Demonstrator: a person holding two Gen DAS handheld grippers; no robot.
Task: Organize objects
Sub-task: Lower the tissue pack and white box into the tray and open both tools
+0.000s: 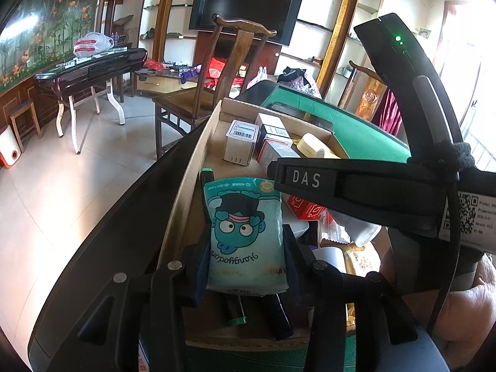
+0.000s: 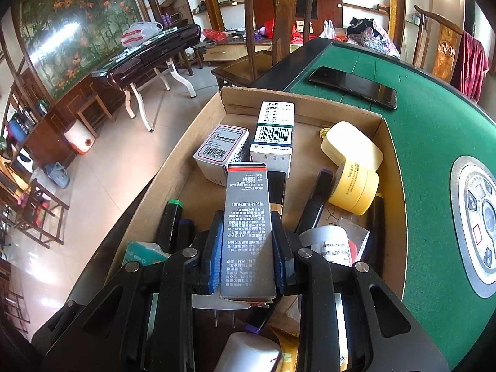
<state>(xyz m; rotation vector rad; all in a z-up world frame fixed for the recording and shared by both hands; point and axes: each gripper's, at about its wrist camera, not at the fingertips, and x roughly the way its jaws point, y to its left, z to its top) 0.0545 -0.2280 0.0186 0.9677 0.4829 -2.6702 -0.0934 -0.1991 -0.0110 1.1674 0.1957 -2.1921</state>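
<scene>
Cardboard forms the tray (image 2: 391, 167) that holds the task's things; it sits at the near-left corner of the green-felt table (image 2: 434, 142), with a black phone (image 2: 353, 87) lying on the felt beyond its far wall.

My right hand-held gripper (image 2: 247, 259) is clamped on a tall grey box (image 2: 246, 226) with a red band near its far end — both blue pads press its long sides, and the box points away from me over the tray. My left hand-held gripper (image 1: 246, 255) has a teal tissue pack (image 1: 245, 232) between its fingers; the pack bears a cartoon face; the pads stand against its two edges, but I cannot tell whether they press it. In the left wrist view the right hand-held gripper crosses over the tray from the right, just above the tissue pack.

Contents of the tray, right wrist view:
- two white barcoded boxes (image 2: 221, 148) side by side at the far end, a third (image 2: 276, 114) lying behind them;
- a roll of yellow tape (image 2: 355, 190) at the right wall, touching a cream-coloured block (image 2: 352, 144);
- a green-capped marker (image 2: 172, 217) at the left; a purple-capped marker (image 2: 316, 201) right of the grey box.

A wooden chair (image 2: 279, 21) stands beyond the table's far-left corner.
</scene>
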